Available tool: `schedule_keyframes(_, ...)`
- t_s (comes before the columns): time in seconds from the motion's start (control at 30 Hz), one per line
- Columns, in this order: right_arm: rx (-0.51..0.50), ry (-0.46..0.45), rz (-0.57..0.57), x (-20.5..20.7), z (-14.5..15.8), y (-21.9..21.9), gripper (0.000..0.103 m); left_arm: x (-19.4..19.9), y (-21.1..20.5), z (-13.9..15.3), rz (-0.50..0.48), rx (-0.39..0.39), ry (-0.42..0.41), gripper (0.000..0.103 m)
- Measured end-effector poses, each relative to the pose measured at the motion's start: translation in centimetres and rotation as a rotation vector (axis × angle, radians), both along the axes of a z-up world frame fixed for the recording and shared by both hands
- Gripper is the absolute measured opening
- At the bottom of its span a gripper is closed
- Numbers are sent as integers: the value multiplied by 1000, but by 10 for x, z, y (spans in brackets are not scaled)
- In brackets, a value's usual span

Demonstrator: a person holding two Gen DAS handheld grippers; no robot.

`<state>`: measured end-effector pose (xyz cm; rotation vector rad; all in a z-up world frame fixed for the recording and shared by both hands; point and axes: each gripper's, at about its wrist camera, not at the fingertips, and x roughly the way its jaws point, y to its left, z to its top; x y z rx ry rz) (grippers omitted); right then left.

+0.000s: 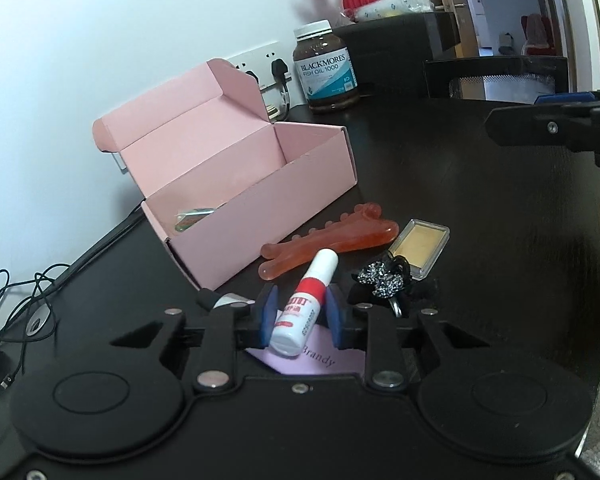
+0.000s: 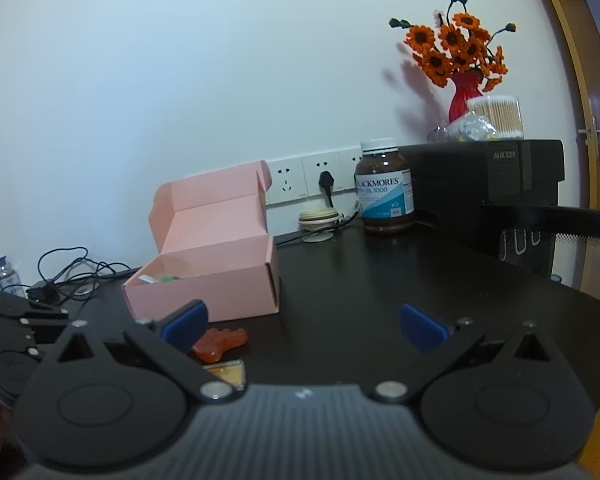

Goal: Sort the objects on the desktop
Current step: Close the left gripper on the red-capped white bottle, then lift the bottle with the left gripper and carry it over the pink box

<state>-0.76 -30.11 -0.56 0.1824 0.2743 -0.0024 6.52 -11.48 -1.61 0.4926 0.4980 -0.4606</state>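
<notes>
The small white bottle (image 1: 302,304) with a red band lies between the blue pads (image 1: 269,314) of the left tool (image 1: 300,314), which pinches it around the lower body near the base. Its long axis runs away from the camera and leans a little to the right, the white cap end pointing toward the orange comb-shaped piece (image 1: 332,238) and the base hanging over a lilac card (image 1: 320,358) printed with "Brandy". Because the hold sits low on a smooth round body, the bottle may pivot or slide out as it is lifted; a tilt of the wrist would let the cap end sag. The cap also reaches close to the orange piece, so a forward sweep could nudge that piece, or the black sparkly hair clip (image 1: 382,280) just right of the pads. Beyond the clip lies a clear case with a gold insert (image 1: 420,246). The open pink box (image 1: 260,196) stands toward the desk's (image 1: 480,208) back-left part, its front wall facing the tool; a low carry could catch that wall or push the light box toward the back edge. The right tool (image 2: 302,326) hangs over the desk with its pads spread wide and nothing between them, so it is not steadying the box.
</notes>
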Motion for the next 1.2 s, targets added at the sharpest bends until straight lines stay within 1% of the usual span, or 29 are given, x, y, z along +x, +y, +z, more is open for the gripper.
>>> schedule_keyframes(0.17,-10,-1,5,-1,-1,1,102,4,-7,-5,-7,17,-1,27)
schedule_keyframes(0.27,-6,5,7,0,-2,0,102,8,-9,-6,-7,4,11,27)
schedule_keyframes(0.3,-4,8,7,1,-3,0,102,9,-9,-6,-5,1,15,26)
schedule_keyframes(0.37,-1,13,6,2,-4,0,102,10,-9,-6,-9,0,24,18)
schedule_keyframes(0.53,9,30,-3,6,-9,-2,102,11,-2,-4,1,-28,33,17)
schedule_keyframes(0.73,25,69,-16,14,-18,-2,102,8,1,0,10,-41,21,17)
schedule_keyframes(0.93,23,97,-27,19,-24,-1,102,5,5,11,14,-76,-6,17)
schedule_keyframes(1.07,25,108,-25,21,-26,-1,102,9,9,24,28,-114,-28,17)
schedule_keyframes(1.2,29,116,-24,22,-27,-1,102,18,13,40,50,-171,-54,17)
